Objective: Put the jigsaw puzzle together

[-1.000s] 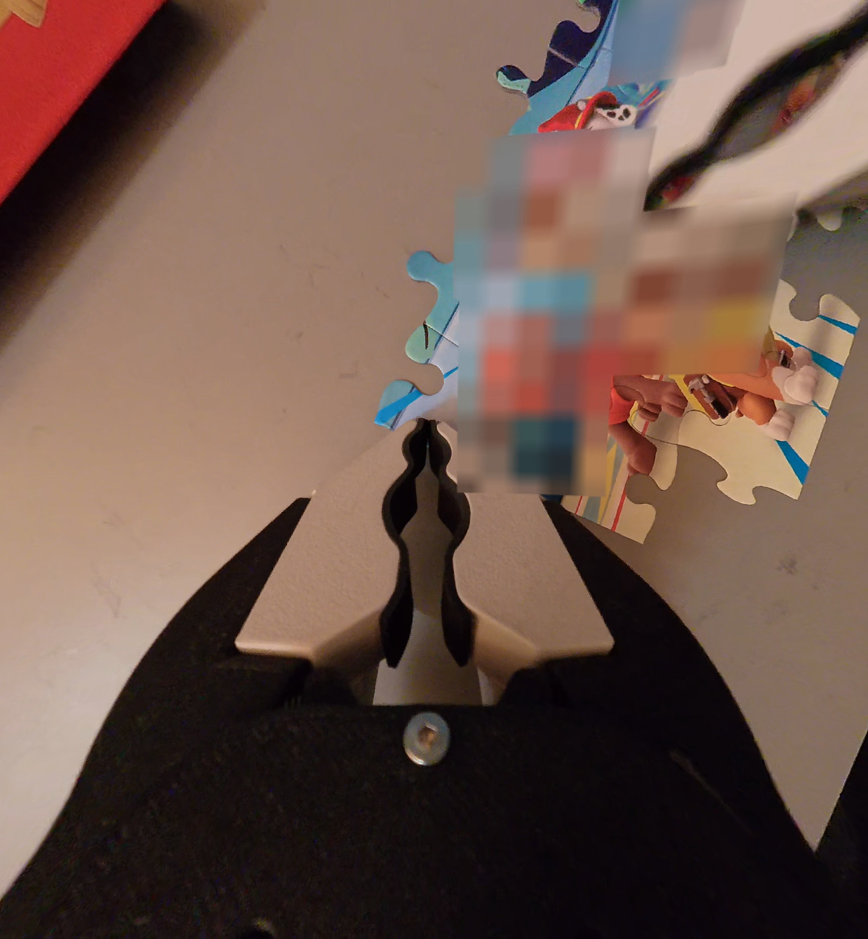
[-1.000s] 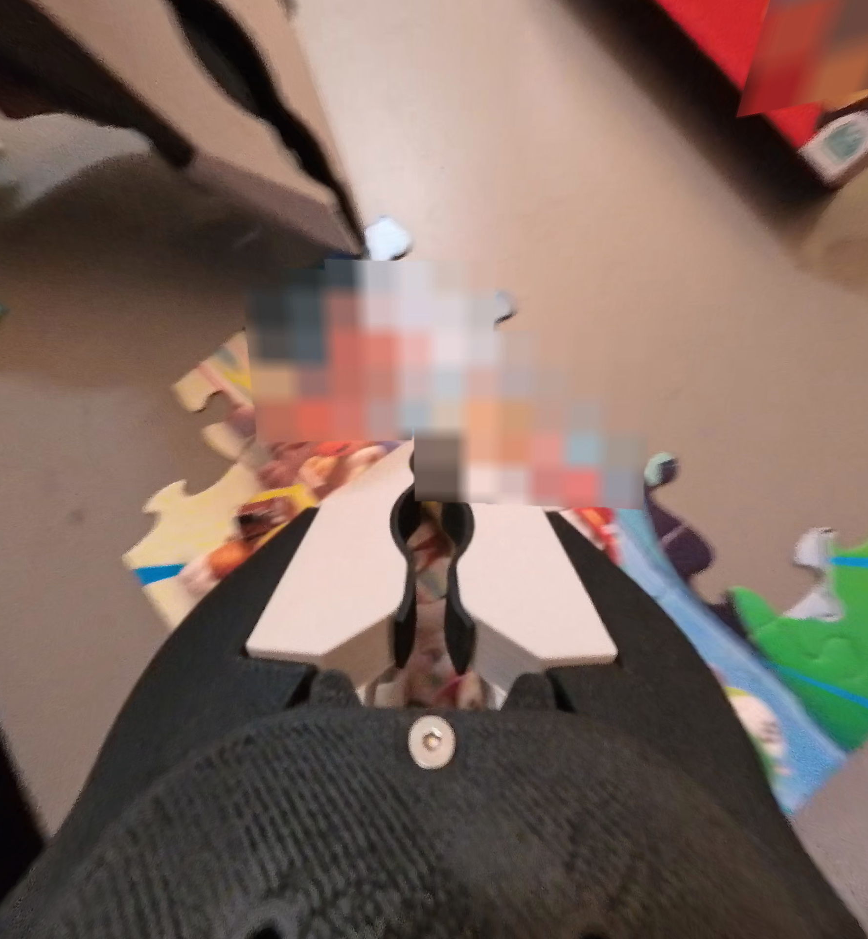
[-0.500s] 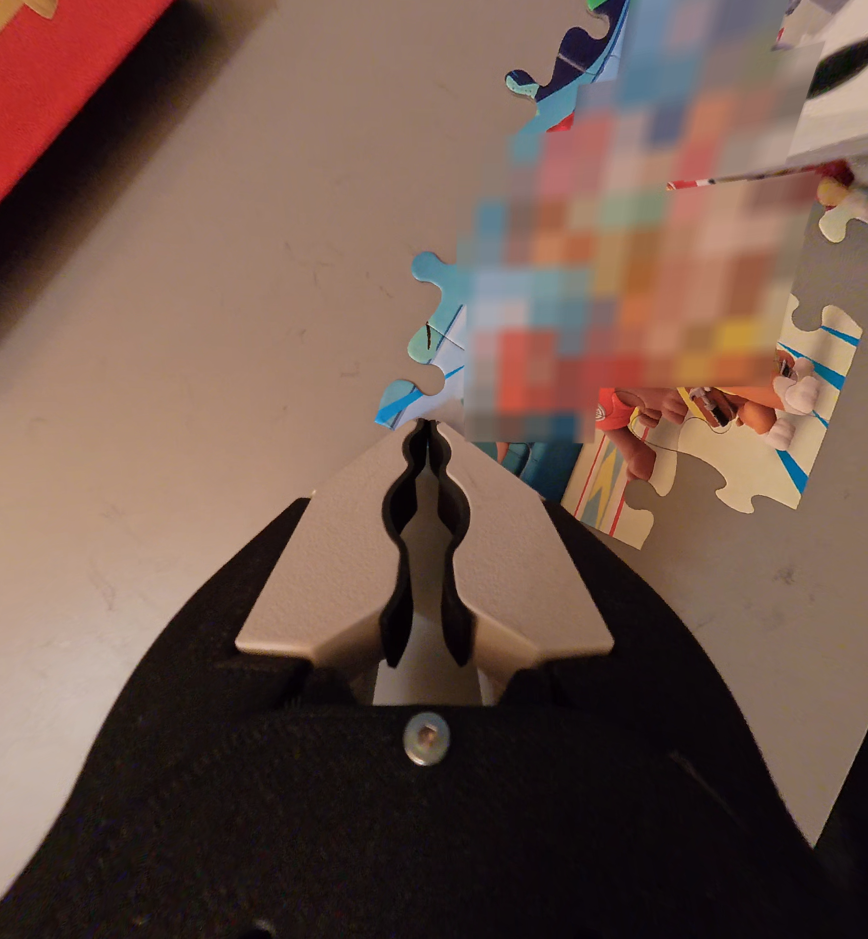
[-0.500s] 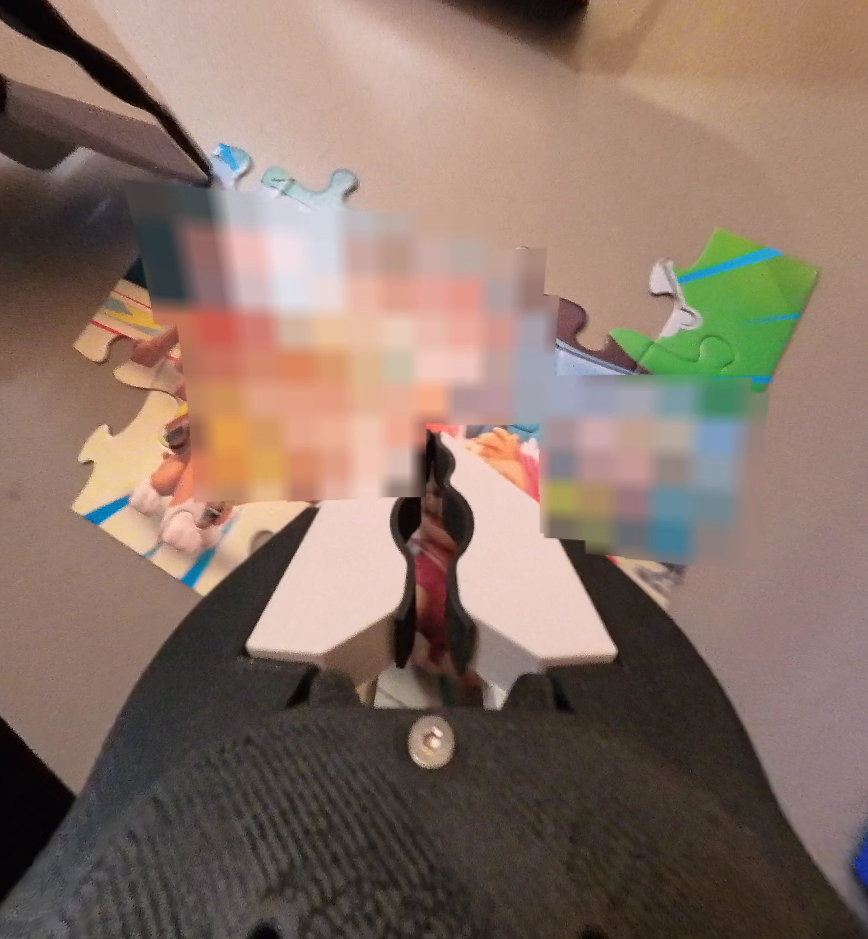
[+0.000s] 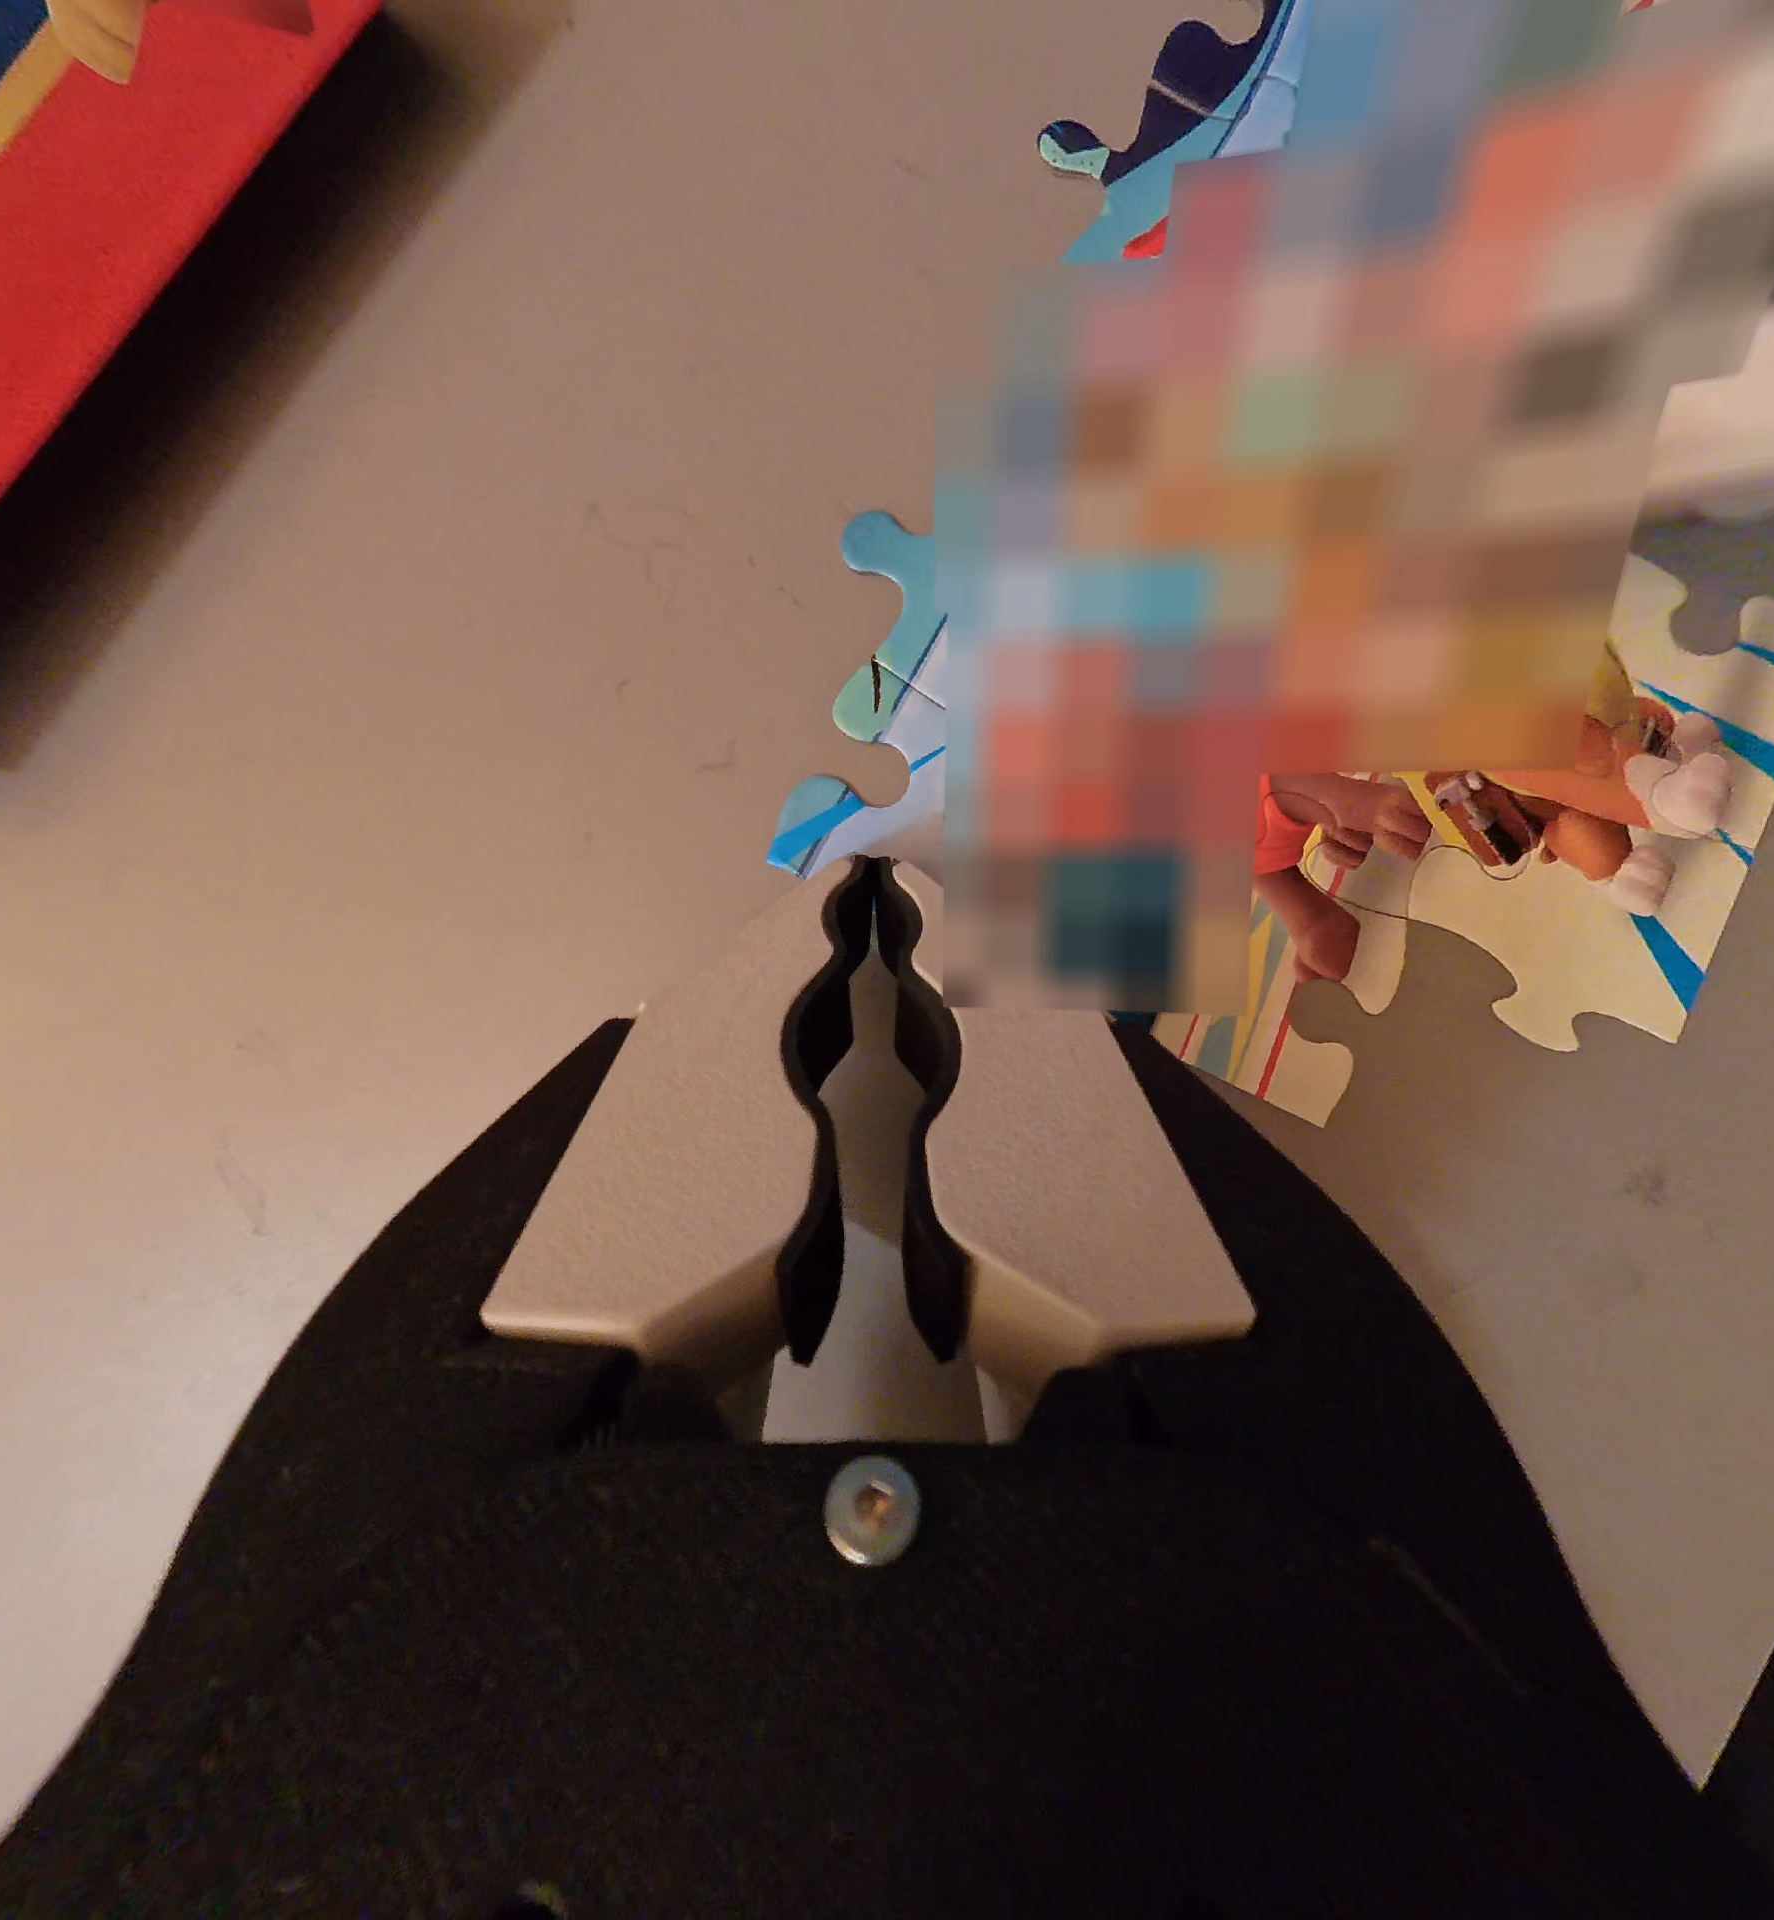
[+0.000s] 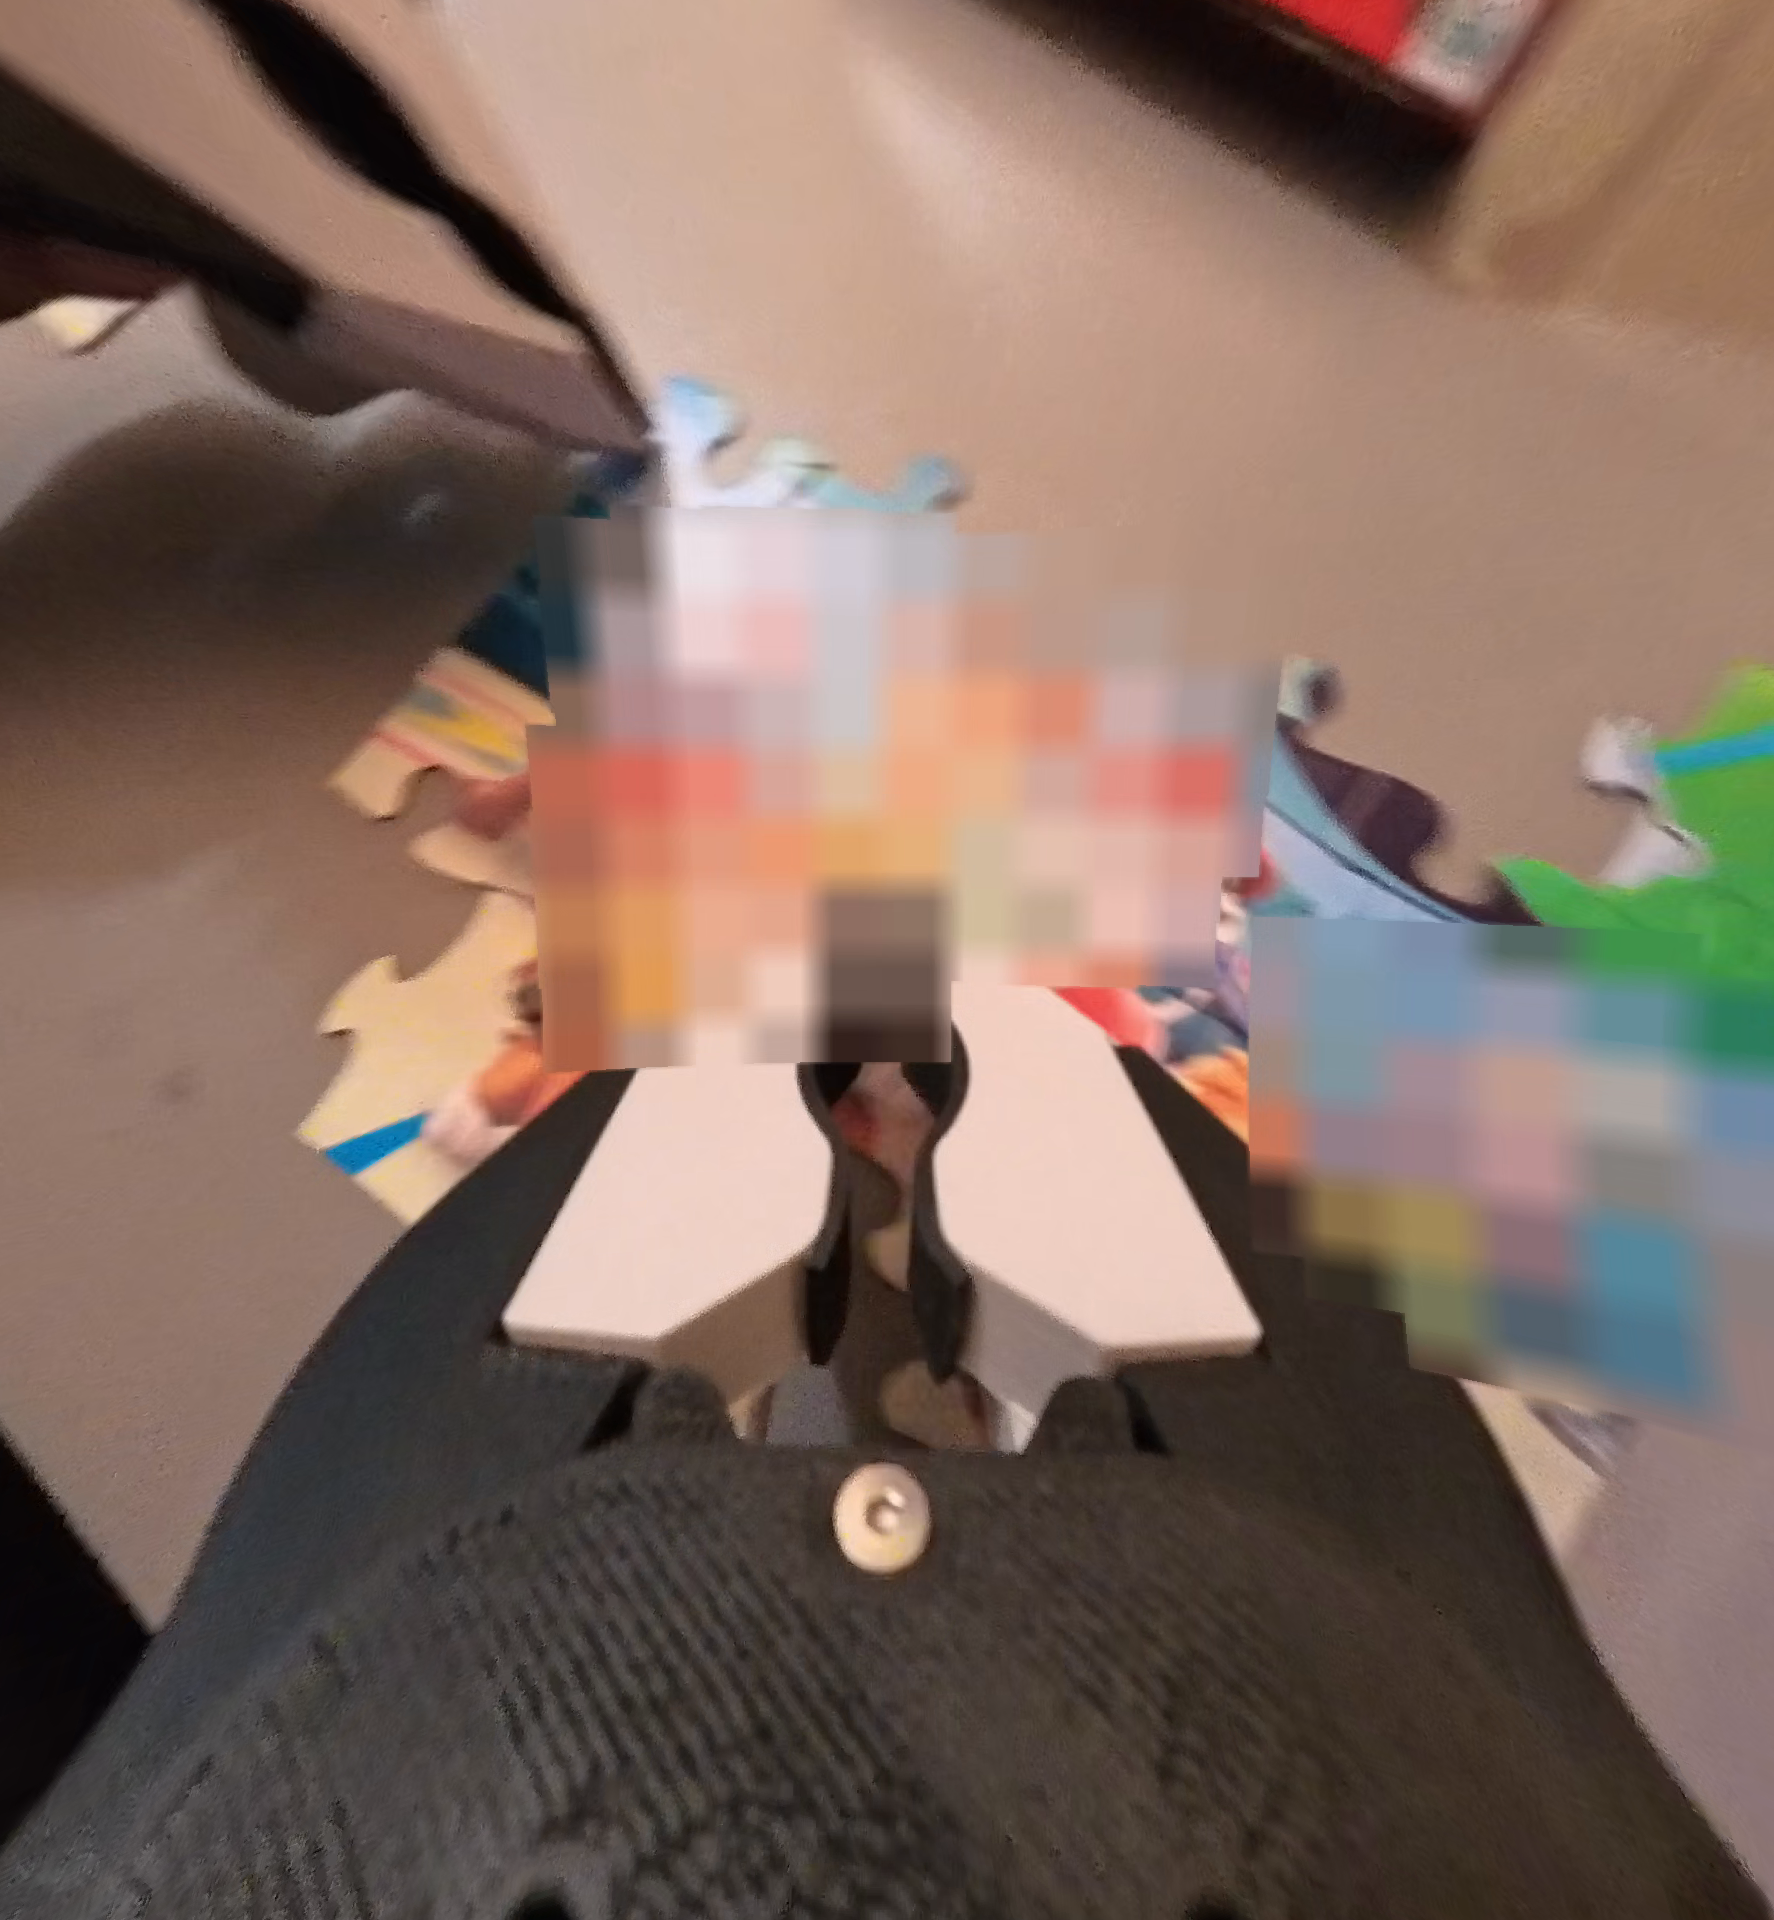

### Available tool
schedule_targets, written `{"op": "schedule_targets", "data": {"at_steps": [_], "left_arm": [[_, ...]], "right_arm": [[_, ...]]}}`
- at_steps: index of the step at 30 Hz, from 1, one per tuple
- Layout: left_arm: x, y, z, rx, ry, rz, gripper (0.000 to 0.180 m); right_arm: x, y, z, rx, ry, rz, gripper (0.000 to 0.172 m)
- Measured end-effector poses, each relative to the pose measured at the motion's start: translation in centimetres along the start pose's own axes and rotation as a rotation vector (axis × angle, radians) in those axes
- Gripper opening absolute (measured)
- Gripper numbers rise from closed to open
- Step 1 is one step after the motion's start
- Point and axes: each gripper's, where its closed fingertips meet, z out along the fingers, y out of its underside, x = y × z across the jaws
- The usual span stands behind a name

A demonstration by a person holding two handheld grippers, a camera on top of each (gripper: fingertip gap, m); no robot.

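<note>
Left gripper clenched, tips pinching corner of assembled jigsaw section, likely pinning it flat on tabletop. Right gripper over same section; tips mosaic-covered, grasp state cannot tell. Red box near far-left edge.

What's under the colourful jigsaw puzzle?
Under the partly joined colourful cardboard jigsaw puzzle lies a plain grey table, which shows through the gaps along its edge. A blurred patch covers the puzzle's middle, so nothing can be told there.
</note>
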Motion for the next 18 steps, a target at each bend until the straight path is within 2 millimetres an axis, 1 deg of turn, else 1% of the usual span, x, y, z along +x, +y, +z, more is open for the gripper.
{"op": "schedule_targets", "data": {"at_steps": [1, 2, 3, 4, 5, 7, 8, 9, 12, 13, 15, 16, 18], "left_arm": [[0.0, 0.0, 0.0, 0.004, 0.002, -0.004, 0.000], [0.0, 0.0, 0.0, 0.007, 0.003, -0.008, 0.000], [0.0, 0.0, 0.0, 0.009, 0.004, -0.011, 0.000], [0.0, 0.0, 0.0, 0.010, 0.004, -0.012, 0.000], [0.0, 0.0, 0.0, 0.010, 0.003, -0.013, 0.000], [0.0, 0.0, 0.0, 0.011, 0.003, -0.014, 0.000], [0.0, 0.0, 0.0, 0.011, 0.003, -0.015, 0.000], [0.0, 0.0, 0.0, 0.011, 0.004, -0.016, 0.000], [0.0, 0.0, 0.0, 0.012, 0.003, -0.018, 0.000], [0.0, 0.0, 0.0, 0.012, 0.002, -0.017, 0.000], [0.0, 0.0, 0.0, 0.013, 0.000, -0.016, 0.000], [0.0, 0.0, 0.0, 0.014, 0.001, -0.017, 0.000], [0.0, 0.0, 0.0, 0.017, 0.005, -0.022, 0.000]], "right_arm": [[1.2, 0.1, -0.3, 0.003, 0.026, 0.033, 0.000], [1.8, 0.2, -0.4, 0.003, 0.036, 0.058, 0.000], [1.8, 0.2, -0.4, 0.002, 0.032, 0.073, 0.000], [1.2, 0.2, -0.3, 0.000, 0.015, 0.069, 0.000], [0.0, 0.0, 0.0, -0.001, -0.020, 0.050, 0.000], [-3.1, -0.4, 0.6, -0.005, -0.118, -0.004, 0.000], [-3.7, -0.6, 0.8, -0.005, -0.121, -0.032, 0.000], [-3.6, -0.7, 1.0, -0.011, -0.100, -0.063, 0.000], [-1.8, -1.1, 1.2, -0.015, -0.010, -0.070, 0.000], [-1.9, -1.1, 1.3, -0.016, -0.027, -0.060, 0.000], [-3.2, -1.2, 1.4, -0.016, -0.112, -0.053, 0.000], [-3.4, -1.2, 1.5, -0.012, -0.125, -0.053, 0.000], [-2.4, -1.3, 1.5, -0.006, -0.066, -0.068, 0.000]]}}
